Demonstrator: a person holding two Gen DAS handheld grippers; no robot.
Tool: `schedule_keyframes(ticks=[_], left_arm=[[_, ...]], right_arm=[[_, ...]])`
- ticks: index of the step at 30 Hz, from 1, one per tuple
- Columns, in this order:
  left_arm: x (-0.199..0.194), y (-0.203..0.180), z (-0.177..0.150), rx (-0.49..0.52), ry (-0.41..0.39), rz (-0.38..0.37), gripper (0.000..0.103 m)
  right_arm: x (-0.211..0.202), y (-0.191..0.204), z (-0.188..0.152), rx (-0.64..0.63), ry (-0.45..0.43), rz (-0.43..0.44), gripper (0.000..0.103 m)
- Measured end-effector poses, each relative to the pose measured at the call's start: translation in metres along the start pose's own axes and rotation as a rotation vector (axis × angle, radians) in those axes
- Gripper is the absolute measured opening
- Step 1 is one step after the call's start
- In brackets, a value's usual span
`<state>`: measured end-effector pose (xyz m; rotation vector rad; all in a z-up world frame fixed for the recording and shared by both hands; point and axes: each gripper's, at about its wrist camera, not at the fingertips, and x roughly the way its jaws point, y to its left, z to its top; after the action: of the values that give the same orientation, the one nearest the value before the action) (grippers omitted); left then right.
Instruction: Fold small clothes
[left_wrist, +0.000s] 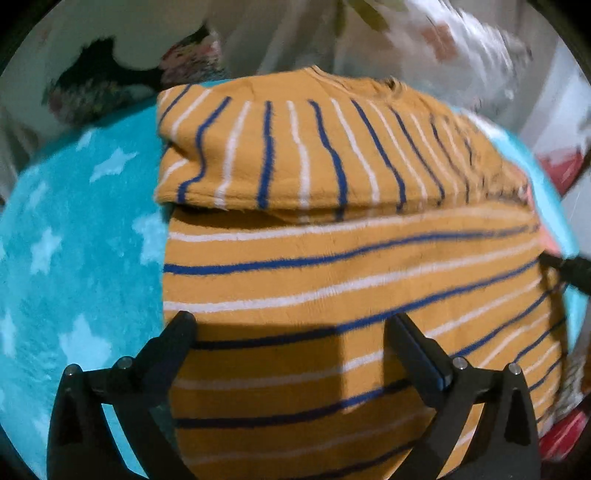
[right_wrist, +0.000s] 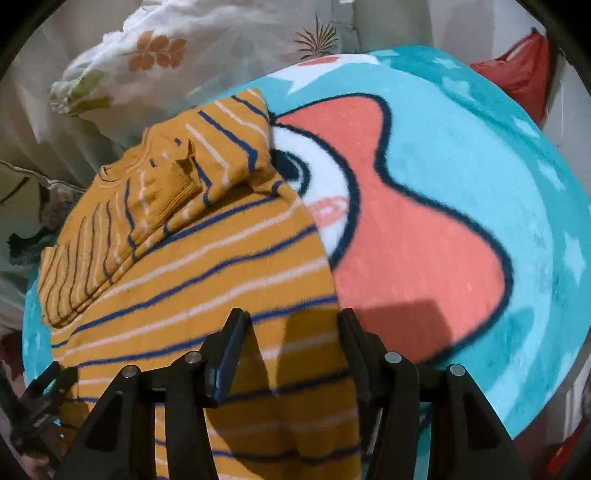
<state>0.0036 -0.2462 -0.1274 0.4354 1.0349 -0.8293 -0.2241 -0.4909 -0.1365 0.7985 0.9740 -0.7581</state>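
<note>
A mustard shirt (left_wrist: 332, 266) with blue and white stripes lies flat on a teal star-print blanket (left_wrist: 74, 240). Its sleeves are folded across the upper part, near the collar (right_wrist: 122, 170). My left gripper (left_wrist: 290, 319) hovers over the shirt's near left part with its jaws wide open and nothing between them. My right gripper (right_wrist: 291, 314) stands open over the shirt's (right_wrist: 207, 266) right side edge, with the cloth lying below the gap and no pad pressing on it. The tip of the right gripper (left_wrist: 569, 267) shows at the shirt's right edge, and the left gripper (right_wrist: 40, 398) shows at lower left.
The blanket (right_wrist: 480, 166) carries a large coral shape (right_wrist: 406, 240) with a dark outline, right of the shirt. Pale flower-print pillows (right_wrist: 147, 55) lie behind the shirt. A red object (right_wrist: 524, 74) sits past the blanket's far right edge.
</note>
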Motion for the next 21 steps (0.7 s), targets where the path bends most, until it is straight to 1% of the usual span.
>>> schedule_keyframes(ticks=[1,2,5,9,11,12,13,14,16,18,21], left_arm=[[-0.002,-0.001,-0.002,-0.005,0.009,-0.006,0.103],[-0.006,0.003,-0.005,-0.032,0.018,-0.033,0.103],[-0.020,0.018,-0.018,-0.155,0.026,-0.143,0.103],[-0.041,0.036,-0.051,-0.329,0.007,-0.217,0.102],[-0.052,0.042,-0.072,-0.411,-0.015,-0.250,0.102],[-0.057,0.042,-0.081,-0.435,-0.022,-0.258,0.102],[-0.062,0.039,-0.091,-0.452,-0.022,-0.259,0.102],[-0.063,0.033,-0.095,-0.454,-0.022,-0.254,0.102],[-0.070,0.022,-0.109,-0.441,-0.022,-0.245,0.102],[-0.075,0.009,-0.121,-0.422,-0.023,-0.242,0.102],[-0.081,-0.011,-0.131,-0.381,-0.028,-0.223,0.101]], right_arm=[[-0.002,0.000,-0.003,0.001,0.002,0.015,0.062],[-0.002,0.001,-0.006,-0.003,0.009,0.033,0.066],[-0.005,-0.002,-0.011,-0.011,0.012,0.085,0.067],[-0.013,-0.025,-0.031,0.057,0.018,0.256,0.067],[-0.018,-0.040,-0.044,0.094,0.040,0.349,0.067],[-0.021,-0.050,-0.055,0.115,0.056,0.406,0.067],[-0.026,-0.056,-0.064,0.126,0.068,0.444,0.067],[-0.029,-0.061,-0.072,0.133,0.081,0.480,0.067],[-0.034,-0.069,-0.087,0.132,0.105,0.532,0.067],[-0.042,-0.074,-0.099,0.113,0.127,0.543,0.067],[-0.049,-0.073,-0.111,0.082,0.149,0.538,0.067]])
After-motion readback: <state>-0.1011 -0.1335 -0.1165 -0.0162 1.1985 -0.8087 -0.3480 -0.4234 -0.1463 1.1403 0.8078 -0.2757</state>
